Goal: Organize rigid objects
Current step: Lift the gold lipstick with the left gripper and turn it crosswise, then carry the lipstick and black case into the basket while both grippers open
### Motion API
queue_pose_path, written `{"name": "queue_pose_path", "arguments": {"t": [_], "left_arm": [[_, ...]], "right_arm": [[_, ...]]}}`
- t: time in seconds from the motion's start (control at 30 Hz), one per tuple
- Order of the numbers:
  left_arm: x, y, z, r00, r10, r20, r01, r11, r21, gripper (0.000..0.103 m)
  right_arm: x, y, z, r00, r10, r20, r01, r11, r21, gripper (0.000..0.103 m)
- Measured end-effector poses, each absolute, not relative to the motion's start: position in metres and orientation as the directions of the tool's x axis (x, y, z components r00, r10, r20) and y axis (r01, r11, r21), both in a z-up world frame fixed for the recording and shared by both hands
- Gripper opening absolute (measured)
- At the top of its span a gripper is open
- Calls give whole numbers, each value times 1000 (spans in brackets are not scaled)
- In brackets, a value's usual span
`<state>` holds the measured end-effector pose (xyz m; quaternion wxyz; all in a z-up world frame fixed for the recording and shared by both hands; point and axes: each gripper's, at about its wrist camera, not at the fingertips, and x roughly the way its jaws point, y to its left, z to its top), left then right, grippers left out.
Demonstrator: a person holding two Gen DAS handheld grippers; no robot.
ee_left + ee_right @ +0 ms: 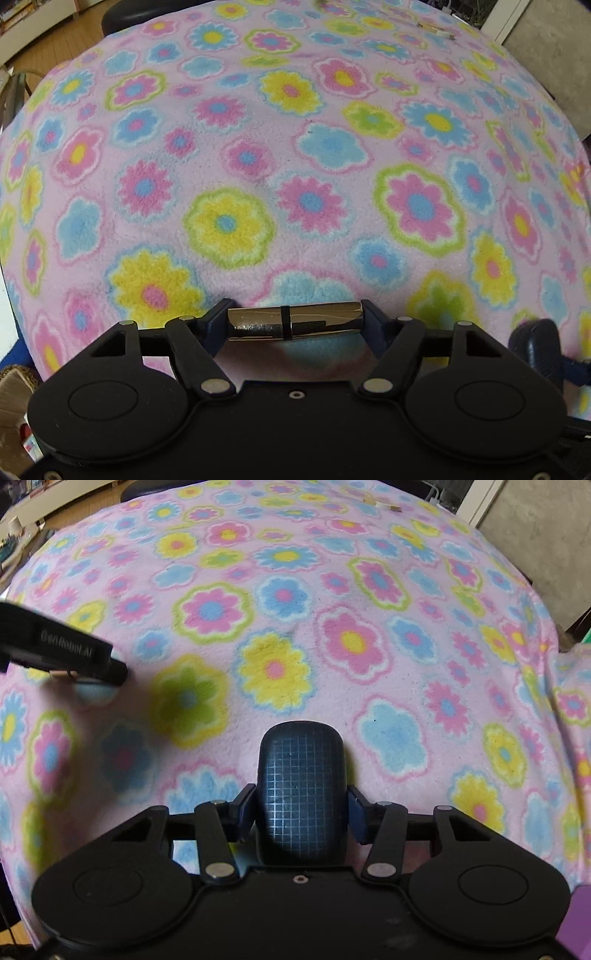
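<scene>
Two grippers: my left gripper (294,320) clamps a chrome cylinder (294,320) endwise; my right gripper (301,808) pinches a dark gridded case (301,794) above the floral blanket (332,635).

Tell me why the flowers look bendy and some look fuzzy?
Left wrist view: the fisheye lens bulges the flowered blanket like a dome; the shiny metal cylinder in the left gripper shows glare streaks. Right wrist view: flowers at lower left are smeared with blur; the dark grid-patterned case in the right gripper stays sharp.

The dark case (301,794) runs behind the right tongs' body; small far items (436,30) stay unreadable.
</scene>
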<state>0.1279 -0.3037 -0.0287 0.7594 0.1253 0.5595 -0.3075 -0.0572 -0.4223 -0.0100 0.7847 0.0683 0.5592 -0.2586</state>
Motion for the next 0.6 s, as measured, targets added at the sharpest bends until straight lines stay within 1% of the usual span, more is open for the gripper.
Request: {"name": "queue_pose_path", "arguments": {"t": [0.1,0.23,0.37,0.5,0.6], "left_arm": [[128,-304,-26,176,-330,-927,597,785,-166,67],[127,-301,-17,163,-345,-924,584,789,-191,67],[119,-290,2,192,-340,-920,585,793,-171,67],[117,-259,24,232,-338,-912,550,819,-163,67],[119,-222,40,264,-330,-906,507,847,-161,67]], "right_arm": [[-60,-425,-9,240,-309,-920,510,847,-151,50],[-65,-433,-4,255,-259,-932,559,825,-77,50],[-64,-437,8,281,-245,-928,595,803,-32,50],[-55,-424,29,326,-245,-913,591,806,-5,50],[-43,-400,47,382,-231,-894,555,832,22,50]]}}
